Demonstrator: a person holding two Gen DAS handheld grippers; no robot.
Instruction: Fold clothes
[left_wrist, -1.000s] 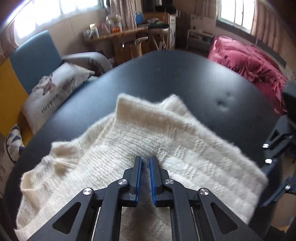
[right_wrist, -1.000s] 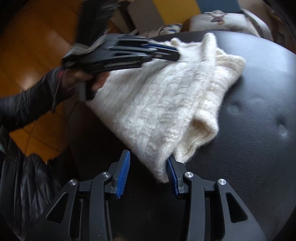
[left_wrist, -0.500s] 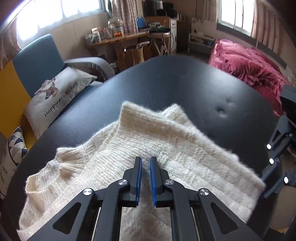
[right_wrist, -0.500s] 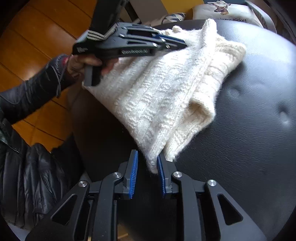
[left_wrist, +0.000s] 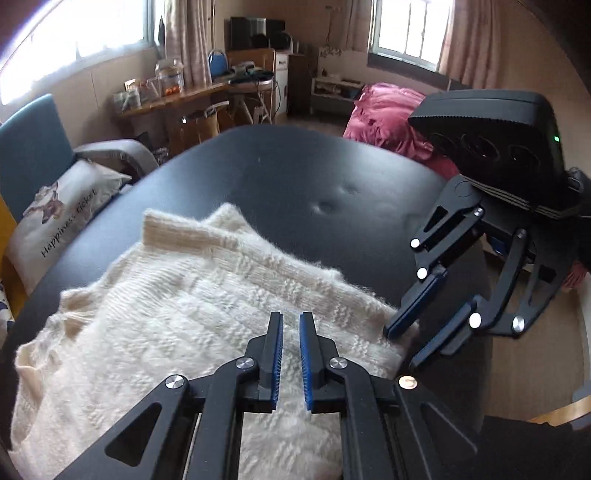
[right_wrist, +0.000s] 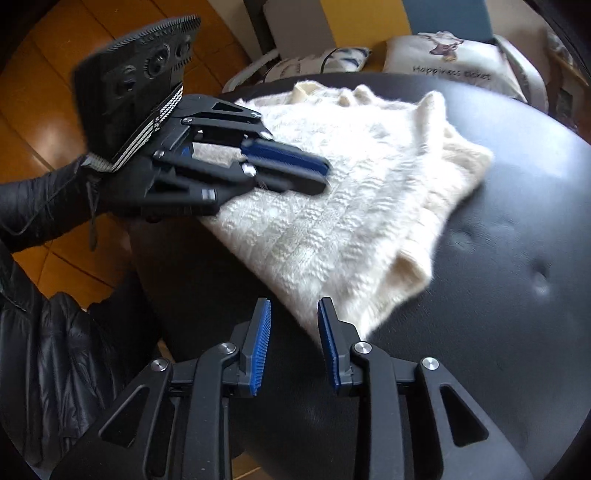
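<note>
A cream knitted sweater (left_wrist: 192, 314) lies folded on a round black padded table (left_wrist: 314, 173); it also shows in the right wrist view (right_wrist: 354, 206). My left gripper (left_wrist: 291, 321) hovers over the sweater's near part, its jaws almost closed with a narrow gap and nothing between them; in the right wrist view it (right_wrist: 314, 171) is above the sweater's left side. My right gripper (right_wrist: 293, 314) is open and empty, just off the sweater's near corner; in the left wrist view it (left_wrist: 417, 328) sits at the sweater's right corner.
The table (right_wrist: 517, 258) extends beyond the sweater to the right and far side. A blue armchair with a printed cushion (left_wrist: 59, 218) stands to the left. A red blanket (left_wrist: 391, 118) and a cluttered wooden desk (left_wrist: 177, 99) lie beyond. A wooden floor (right_wrist: 44, 110) surrounds the table.
My right gripper had closed on the sweater's near corner, then opened and let it go. My left gripper has risen slightly above the sweater. The sweater now lies flatter.
</note>
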